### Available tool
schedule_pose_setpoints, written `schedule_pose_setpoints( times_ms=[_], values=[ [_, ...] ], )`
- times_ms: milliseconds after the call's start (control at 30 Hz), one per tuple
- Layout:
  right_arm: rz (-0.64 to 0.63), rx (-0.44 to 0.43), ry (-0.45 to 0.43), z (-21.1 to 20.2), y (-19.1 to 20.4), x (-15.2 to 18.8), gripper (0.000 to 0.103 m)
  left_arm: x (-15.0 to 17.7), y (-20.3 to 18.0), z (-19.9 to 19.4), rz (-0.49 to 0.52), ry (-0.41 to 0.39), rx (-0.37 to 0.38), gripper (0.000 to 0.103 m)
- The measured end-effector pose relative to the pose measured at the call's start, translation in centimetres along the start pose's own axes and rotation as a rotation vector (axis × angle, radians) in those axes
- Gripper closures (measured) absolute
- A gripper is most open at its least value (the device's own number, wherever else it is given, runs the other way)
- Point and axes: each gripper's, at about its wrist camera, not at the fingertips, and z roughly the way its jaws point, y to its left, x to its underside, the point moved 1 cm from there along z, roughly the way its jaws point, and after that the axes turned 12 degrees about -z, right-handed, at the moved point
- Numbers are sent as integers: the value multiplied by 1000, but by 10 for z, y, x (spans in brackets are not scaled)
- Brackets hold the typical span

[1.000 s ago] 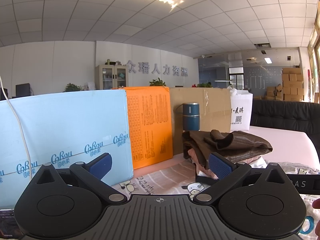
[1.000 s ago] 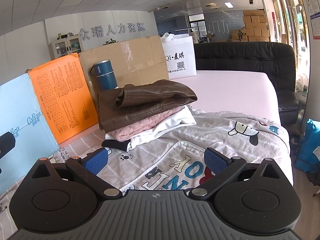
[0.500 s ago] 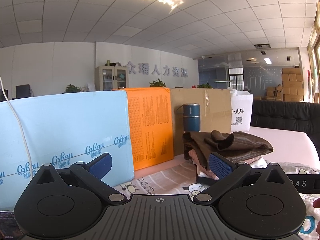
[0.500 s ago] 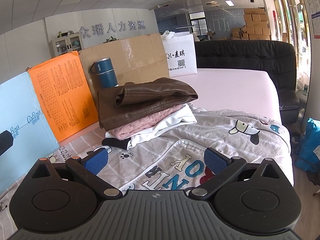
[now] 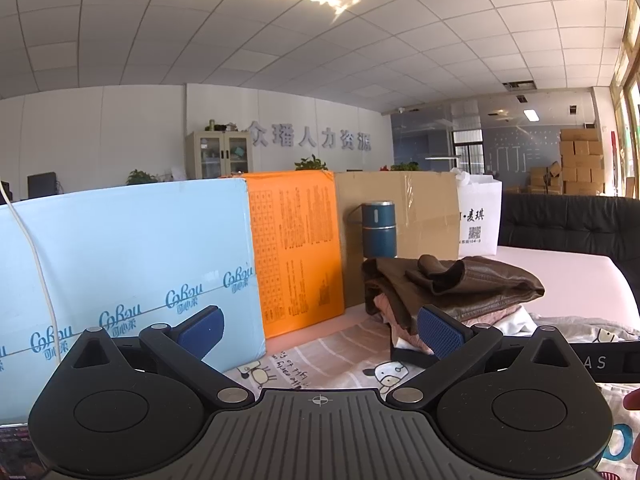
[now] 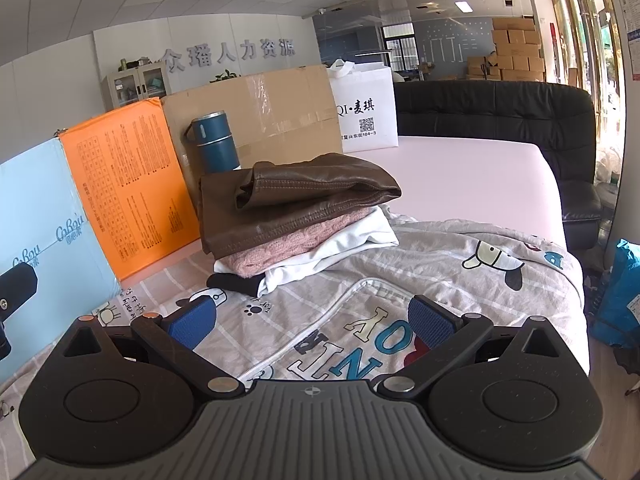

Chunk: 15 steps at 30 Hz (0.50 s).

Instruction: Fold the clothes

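Observation:
A grey cartoon-print garment [image 6: 360, 312] with a white zipper lies spread flat on the table, under my right gripper [image 6: 310, 322], which hovers open and empty above it. Behind it stands a stack of folded clothes [image 6: 296, 216]: a brown leather jacket [image 6: 292, 196] on top, then pink knit, white and black pieces. My left gripper [image 5: 320, 328] is open and empty, held higher and pointing level toward the same stack [image 5: 452, 292]. The printed garment [image 5: 328, 364] shows between its fingers.
Upright panels line the table's back: blue [image 5: 128, 264], orange [image 5: 296, 248], cardboard [image 5: 404, 216]. A teal flask [image 5: 379, 228] stands behind the stack, a white bag [image 6: 366, 112] further right. A black sofa [image 6: 520, 120] lies beyond the pink tabletop [image 6: 472, 184]; the table edge drops at right.
Both grippers stay open. The left wrist view has shifted slightly, so the clothes stack sits a little further right. The right gripper has edged a little closer to the stack.

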Motion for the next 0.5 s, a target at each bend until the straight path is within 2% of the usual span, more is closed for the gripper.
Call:
schedule_pose_setpoints(
  times_ms=[500],
  values=[
    [13,5,11,3,-3,5,0,2,-3,-1,13,3,4,0]
  ],
)
